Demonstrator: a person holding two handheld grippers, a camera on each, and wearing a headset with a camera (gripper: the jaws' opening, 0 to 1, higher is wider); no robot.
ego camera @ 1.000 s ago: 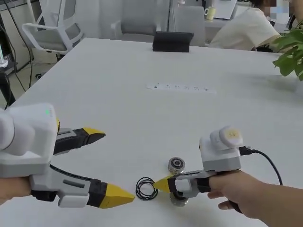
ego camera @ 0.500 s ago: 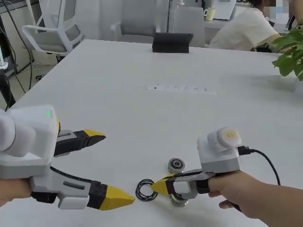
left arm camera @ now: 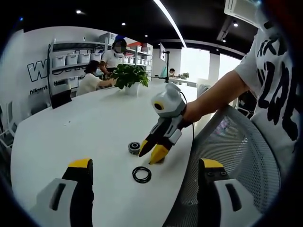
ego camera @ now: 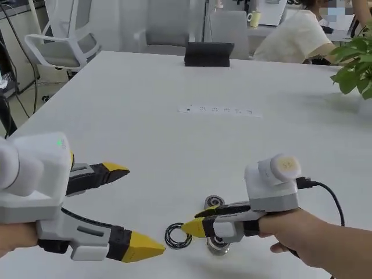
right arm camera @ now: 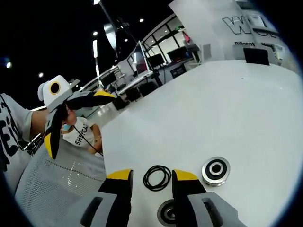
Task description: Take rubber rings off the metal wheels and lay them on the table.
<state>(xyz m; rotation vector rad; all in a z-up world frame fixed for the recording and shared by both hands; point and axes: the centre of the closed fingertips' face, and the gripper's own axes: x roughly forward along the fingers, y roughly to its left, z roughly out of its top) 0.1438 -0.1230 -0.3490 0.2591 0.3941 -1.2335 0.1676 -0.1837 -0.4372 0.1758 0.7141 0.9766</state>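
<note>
A small pile of black rubber rings (ego camera: 174, 235) (left arm camera: 141, 174) (right arm camera: 157, 177) lies on the white table (ego camera: 174, 133) near its front edge. One metal wheel (ego camera: 214, 201) (right arm camera: 216, 169) (left arm camera: 134, 147) lies flat just behind my right gripper. A second wheel (ego camera: 218, 244) (right arm camera: 168, 213) sits under that gripper, low between its jaws. My right gripper (ego camera: 199, 218) (right arm camera: 152, 175) (left arm camera: 151, 150) hovers with its yellow tips a little apart, right beside the rings. To their left my left gripper (ego camera: 133, 209) (left arm camera: 145, 163) stands wide open and holds nothing.
A flush power strip (ego camera: 220, 109) sits in the table's middle, a black box (ego camera: 207, 53) at its far end. A green plant (ego camera: 354, 64) stands at the right edge. Office chairs (ego camera: 64, 46) and a seated person (ego camera: 293, 35) are beyond the table.
My right gripper has edged left toward the rings, and its upper jaw now partly covers the rear wheel. The left gripper has barely moved.
</note>
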